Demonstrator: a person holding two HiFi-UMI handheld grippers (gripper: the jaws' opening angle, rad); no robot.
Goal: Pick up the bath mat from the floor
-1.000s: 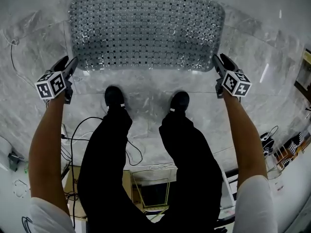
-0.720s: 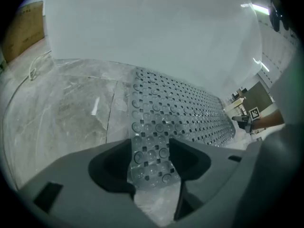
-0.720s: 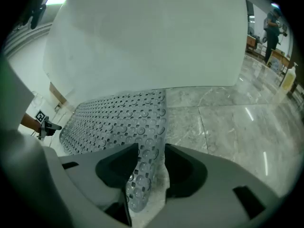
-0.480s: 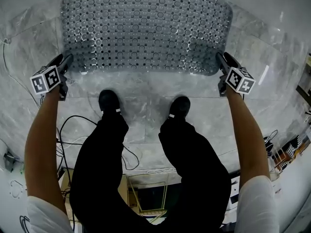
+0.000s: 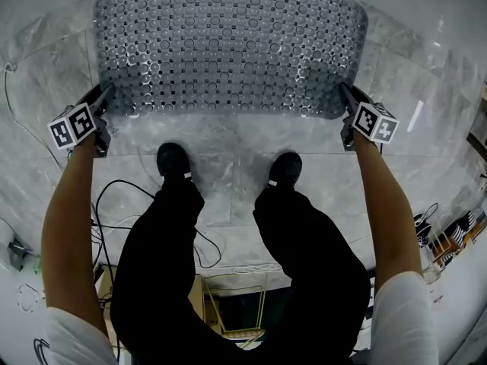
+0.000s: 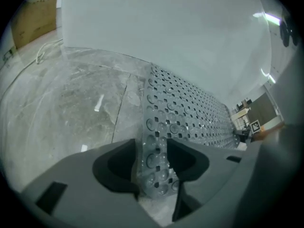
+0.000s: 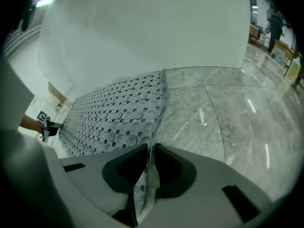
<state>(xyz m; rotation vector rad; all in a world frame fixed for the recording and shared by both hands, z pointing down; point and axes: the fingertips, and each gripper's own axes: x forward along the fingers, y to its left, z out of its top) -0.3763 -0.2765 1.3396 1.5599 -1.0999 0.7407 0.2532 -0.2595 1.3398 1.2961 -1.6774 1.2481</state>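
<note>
The bath mat [image 5: 228, 44], a grey translucent sheet covered in suction cups and small square holes, lies spread on the marble floor [image 5: 426, 90] straight ahead of me, its far edge toward the white wall [image 6: 166, 32] and its near edge just beyond the person's two black shoes [image 5: 173, 160]. The right gripper [image 5: 346, 93] is at the near right corner. In the right gripper view its jaws are closing and stand narrow [image 7: 149, 160], with the thin edge of the mat [image 7: 118, 113] pinched upright between them and the corner curling up from the floor into the grip. The left gripper [image 5: 106, 93] is at the near left corner. In the left gripper view its jaws are also closing but stand wide [image 6: 153, 151], and a strip of the mat [image 6: 190, 113] lies between them, face toward the camera, not squeezed that I can see. Both bare forearms reach down to either side of the black-trousered legs. Nothing sits on the mat, and the floor to either side of it is bare stone with tile joints. A dark cable [image 5: 114, 204] loops across the floor behind the left shoe, and a thin pale cord [image 5: 6, 90] runs along the far left. A brown cardboard box [image 6: 33, 18] stands against the wall, well to the left of the mat.
</note>
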